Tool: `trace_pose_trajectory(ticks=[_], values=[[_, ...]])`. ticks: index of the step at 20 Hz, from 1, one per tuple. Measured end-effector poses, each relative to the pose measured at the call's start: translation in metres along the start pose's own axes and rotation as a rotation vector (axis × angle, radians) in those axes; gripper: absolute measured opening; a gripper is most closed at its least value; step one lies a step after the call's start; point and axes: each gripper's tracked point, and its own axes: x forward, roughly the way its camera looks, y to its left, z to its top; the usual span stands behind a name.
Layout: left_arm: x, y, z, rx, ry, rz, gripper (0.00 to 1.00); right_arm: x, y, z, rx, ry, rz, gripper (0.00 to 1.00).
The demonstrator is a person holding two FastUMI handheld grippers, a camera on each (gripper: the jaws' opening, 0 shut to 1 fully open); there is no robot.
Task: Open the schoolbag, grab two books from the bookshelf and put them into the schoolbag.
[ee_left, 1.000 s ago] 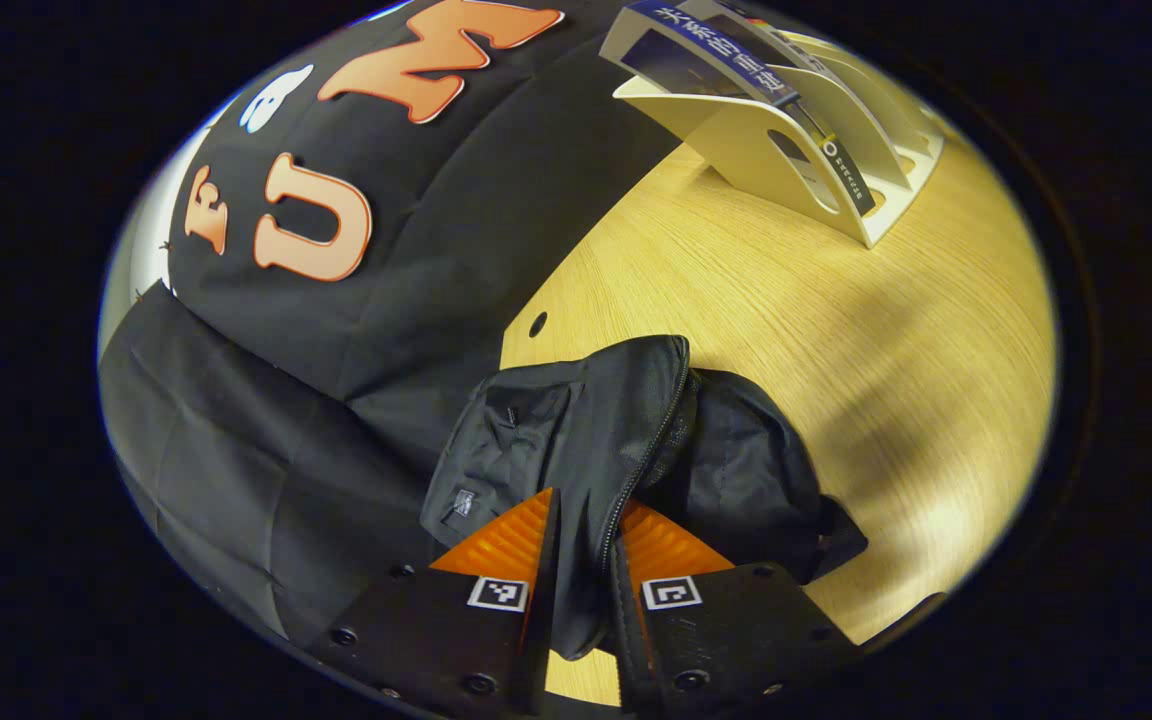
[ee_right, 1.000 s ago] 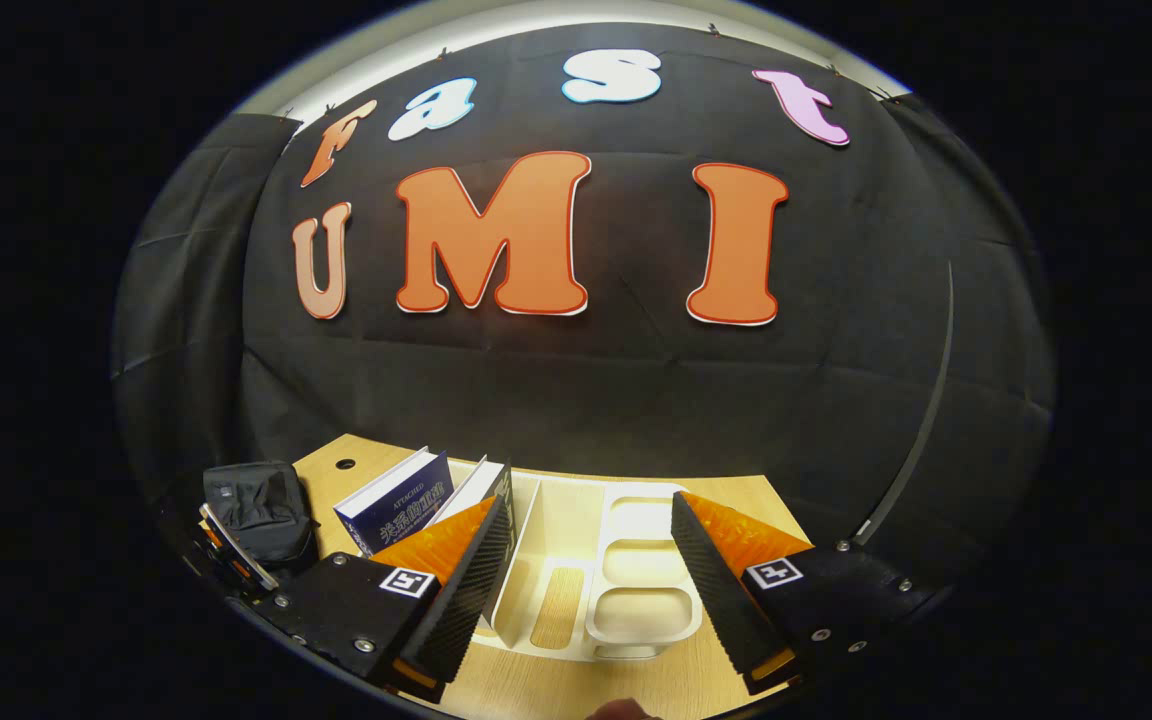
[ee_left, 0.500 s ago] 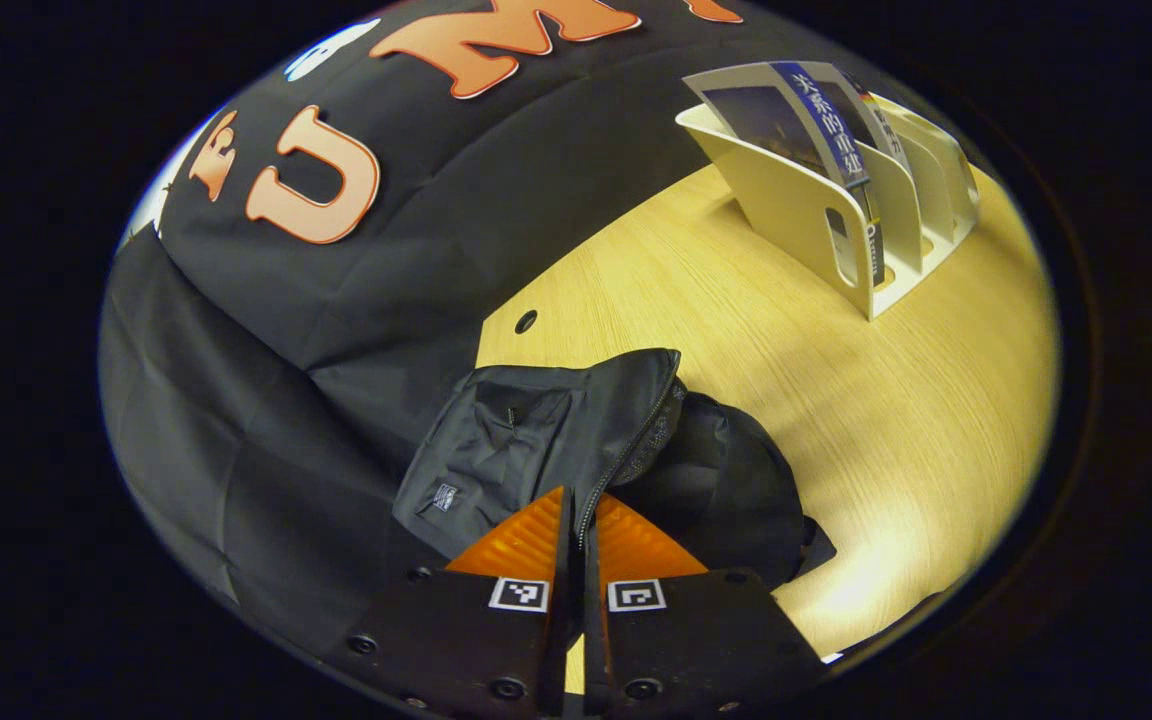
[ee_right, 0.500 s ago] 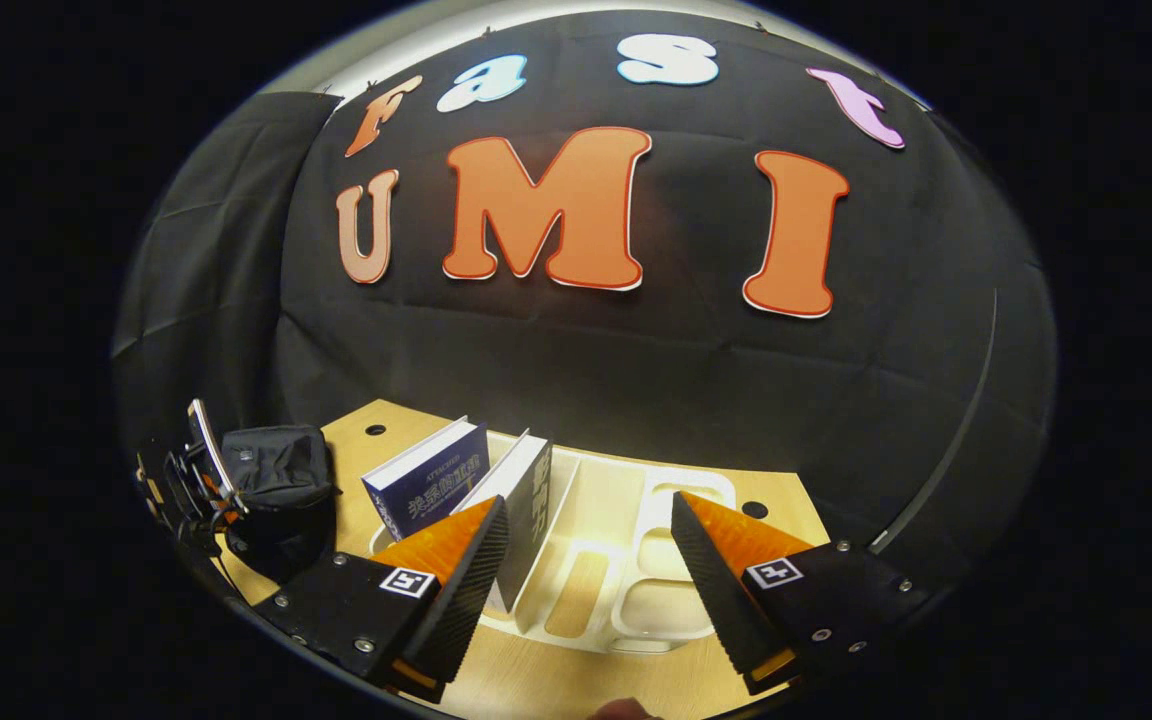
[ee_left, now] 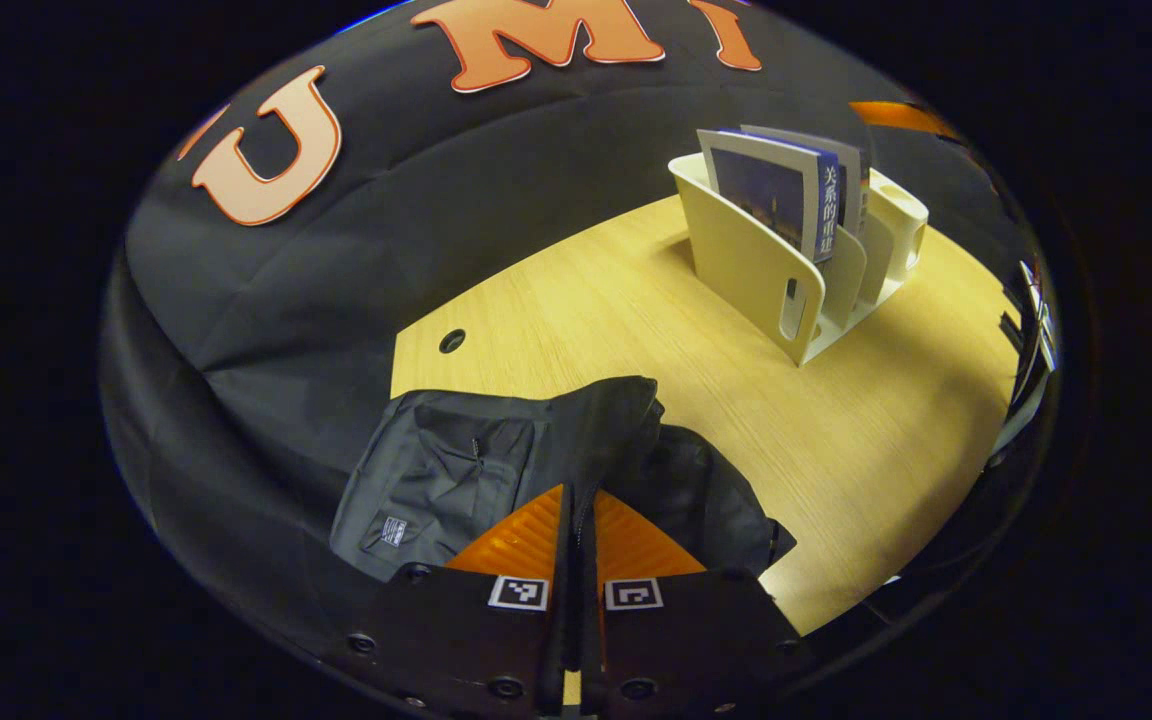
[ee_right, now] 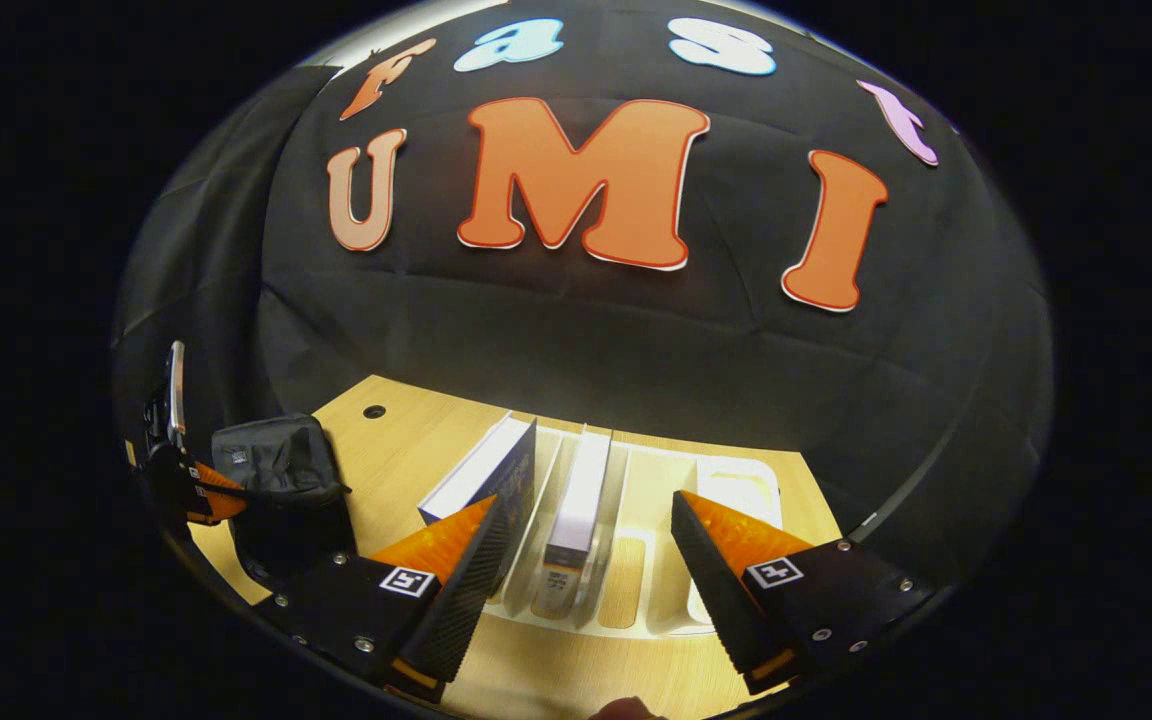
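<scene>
The black schoolbag (ee_left: 496, 460) lies slumped at the table's near left corner. My left gripper (ee_left: 579, 492) is shut on its zipper edge, which runs up between the fingers. The cream bookshelf (ee_left: 756, 270) stands farther right and holds a blue book (ee_left: 771, 190) and a second, thinner book (ee_left: 851, 170). In the right gripper view my right gripper (ee_right: 586, 500) hangs open over the bookshelf (ee_right: 736, 480). The thinner book (ee_right: 581, 480) stands between its fingers, untouched, and the blue book (ee_right: 484, 470) is just left of it. The schoolbag (ee_right: 276, 460) and the left gripper (ee_right: 186, 490) show at far left.
The wooden table (ee_left: 636, 340) has a cable hole (ee_left: 452, 340) near the bag. Black cloth walls close in behind and to the left. The right slots of the bookshelf (ee_right: 671, 500) hold no books.
My left gripper closed on the bag's zipper edge and has swung right with it. My right gripper moved in over the shelf, so the thinner book now stands between its open fingers.
</scene>
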Motion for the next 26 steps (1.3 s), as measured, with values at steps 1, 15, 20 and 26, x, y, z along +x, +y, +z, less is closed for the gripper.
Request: trace_pose_trajectory(ticks=[1, 15, 20, 26], values=[[-0.003, 0.004, 0.004, 0.002, -0.012, -0.030, 0.07, 0.002, 0.007, 0.005, -0.011, 0.013, -0.007, 0.97], [-0.019, 0.056, 0.024, 0.033, -0.075, -0.255, 0.07, 0.060, 0.077, 0.010, -0.069, 0.404, 0.050, 0.98], [-0.023, 0.064, 0.024, 0.066, -0.084, -0.314, 0.07, 0.082, 0.099, -0.015, 0.075, 0.610, 0.073, 0.99], [-0.019, 0.069, 0.022, 0.070, -0.082, -0.328, 0.07, 0.106, 0.097, -0.037, 0.171, 0.796, 0.042, 0.94]])
